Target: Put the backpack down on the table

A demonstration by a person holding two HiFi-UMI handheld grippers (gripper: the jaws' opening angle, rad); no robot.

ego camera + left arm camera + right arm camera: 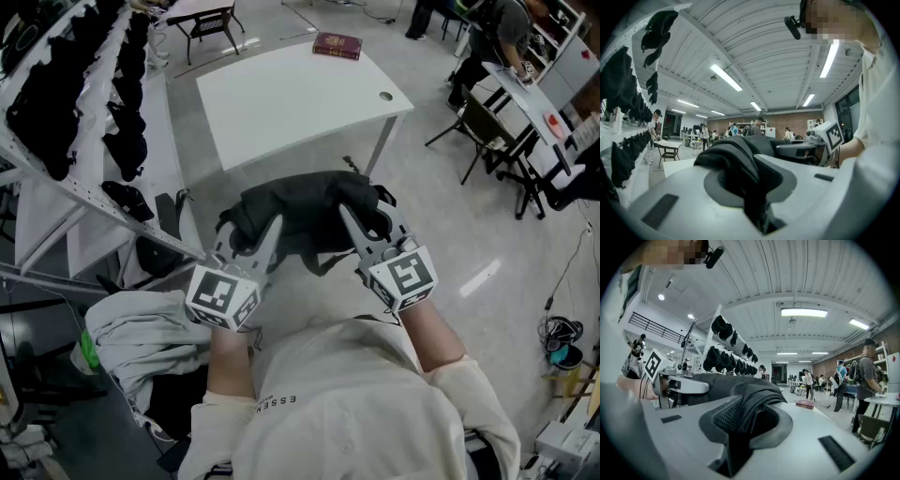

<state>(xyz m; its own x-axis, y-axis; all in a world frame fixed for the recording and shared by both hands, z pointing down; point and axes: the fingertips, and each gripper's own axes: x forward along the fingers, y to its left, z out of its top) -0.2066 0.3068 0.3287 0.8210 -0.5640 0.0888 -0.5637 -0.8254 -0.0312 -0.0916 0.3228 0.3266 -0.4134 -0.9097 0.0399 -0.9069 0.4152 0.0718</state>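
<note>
Head view: a white table [281,103] stands ahead; the black backpack [305,216] hangs just short of its near edge, left gripper [270,230] and right gripper [349,220] each clamped on its fabric; 1 red book [337,44] lies far back.

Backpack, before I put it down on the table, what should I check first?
1. Left gripper jaws pinching the backpack: ok.
2. Right gripper jaws pinching it too: ok.
3. Backpack above the table: not ok, it appears to hang short of the near edge.
4. Near part of the table bare: ok; the book lies at the far edge.
5. Loose strap under the bag free of snags: cannot tell.
</note>
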